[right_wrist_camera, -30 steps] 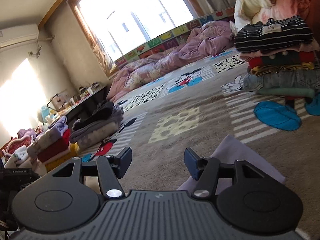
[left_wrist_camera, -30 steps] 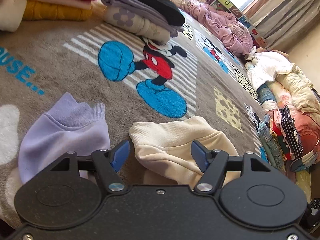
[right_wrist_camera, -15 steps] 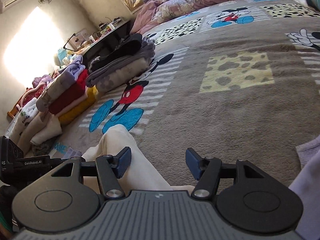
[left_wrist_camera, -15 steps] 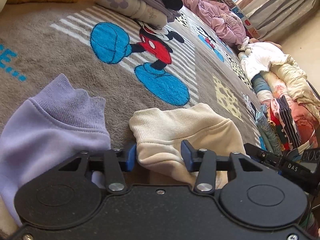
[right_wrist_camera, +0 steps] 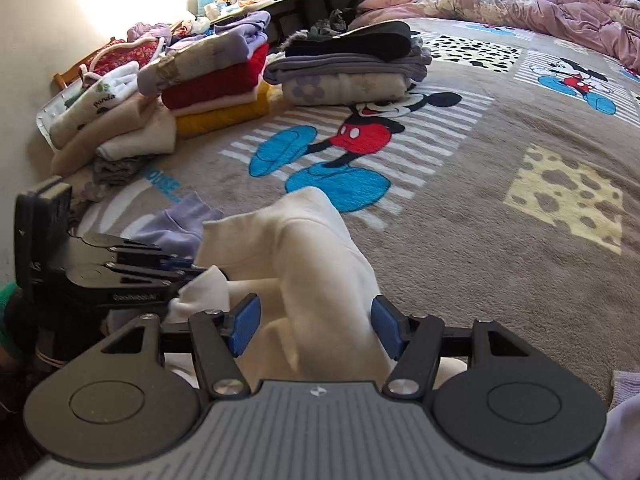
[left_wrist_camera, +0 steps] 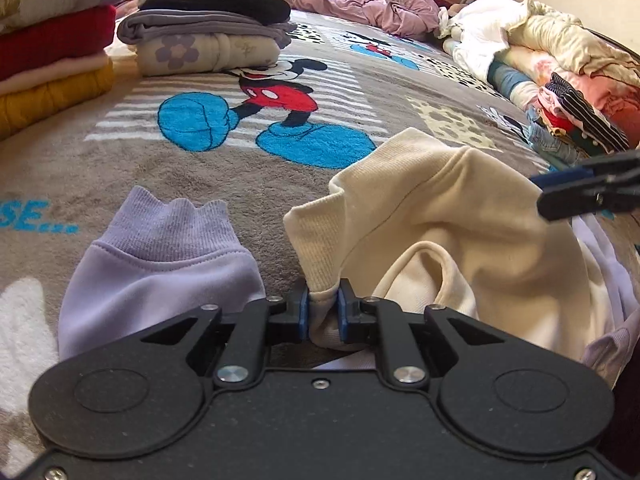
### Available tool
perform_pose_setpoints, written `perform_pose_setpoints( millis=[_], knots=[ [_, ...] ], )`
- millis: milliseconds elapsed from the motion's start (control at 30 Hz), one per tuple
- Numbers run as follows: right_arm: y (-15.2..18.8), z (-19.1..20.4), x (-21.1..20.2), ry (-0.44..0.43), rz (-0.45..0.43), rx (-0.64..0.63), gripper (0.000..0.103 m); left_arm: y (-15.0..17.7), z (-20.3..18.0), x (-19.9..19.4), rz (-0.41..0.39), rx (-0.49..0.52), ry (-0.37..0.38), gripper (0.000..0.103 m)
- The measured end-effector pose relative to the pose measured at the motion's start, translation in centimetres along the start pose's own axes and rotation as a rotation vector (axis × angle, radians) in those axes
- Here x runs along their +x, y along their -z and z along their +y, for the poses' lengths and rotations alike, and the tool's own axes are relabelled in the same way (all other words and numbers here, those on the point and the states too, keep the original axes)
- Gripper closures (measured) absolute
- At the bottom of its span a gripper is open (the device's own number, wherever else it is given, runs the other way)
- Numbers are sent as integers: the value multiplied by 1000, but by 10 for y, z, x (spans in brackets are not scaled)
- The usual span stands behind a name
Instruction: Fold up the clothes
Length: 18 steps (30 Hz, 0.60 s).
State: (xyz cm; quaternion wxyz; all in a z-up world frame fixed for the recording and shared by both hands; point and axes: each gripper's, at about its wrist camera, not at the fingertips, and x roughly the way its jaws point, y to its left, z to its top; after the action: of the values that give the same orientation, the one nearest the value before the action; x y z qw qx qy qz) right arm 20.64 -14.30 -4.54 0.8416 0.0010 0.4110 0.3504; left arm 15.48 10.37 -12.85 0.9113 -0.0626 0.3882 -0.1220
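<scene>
- Left tool (left_wrist_camera: 323, 314): jaws just closed, pinching the ribbed edge of the cream garment (left_wrist_camera: 460, 216).
- Right tool (right_wrist_camera: 316, 330): jaws apart, straddling the same garment, pads not pressing.
- Garment lies on the cartoon-mouse blanket (left_wrist_camera: 240, 168), lilac cuff (left_wrist_camera: 168, 256) just beside it.

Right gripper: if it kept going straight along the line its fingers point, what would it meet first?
Most likely the cream garment. The right gripper is open, and the cream cloth already bulges up between its fingers. Beyond it lies the cartoon-mouse carpet. Fisheye depth is uncertain.
</scene>
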Motion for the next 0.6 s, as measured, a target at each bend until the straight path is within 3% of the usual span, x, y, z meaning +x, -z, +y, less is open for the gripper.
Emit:
perform_pose_setpoints(
  millis=[133, 300, 333, 400, 467, 600],
  knots=[
    [-21, -19, 1, 2, -30, 62, 36, -4, 1, 2, -3, 2, 6, 90],
    [-22, -43, 36, -78, 30, 150, 36, -14, 2, 2, -27, 9, 11, 92],
    [-20, -45, 41, -93, 42, 159, 39, -17, 2, 2, -36, 15, 11, 92],
    [-14, -43, 46, -110, 44, 156, 68, -27, 3, 3, -61, 29, 15, 93],
    [-9, -43, 44, -106, 20, 156, 83, -38, 4, 3, -88, 39, 21, 93],
    [-5, -51, 26, -52, -81, 192, 90, -62, 3, 2, -159, 38, 58, 94]
  ],
)
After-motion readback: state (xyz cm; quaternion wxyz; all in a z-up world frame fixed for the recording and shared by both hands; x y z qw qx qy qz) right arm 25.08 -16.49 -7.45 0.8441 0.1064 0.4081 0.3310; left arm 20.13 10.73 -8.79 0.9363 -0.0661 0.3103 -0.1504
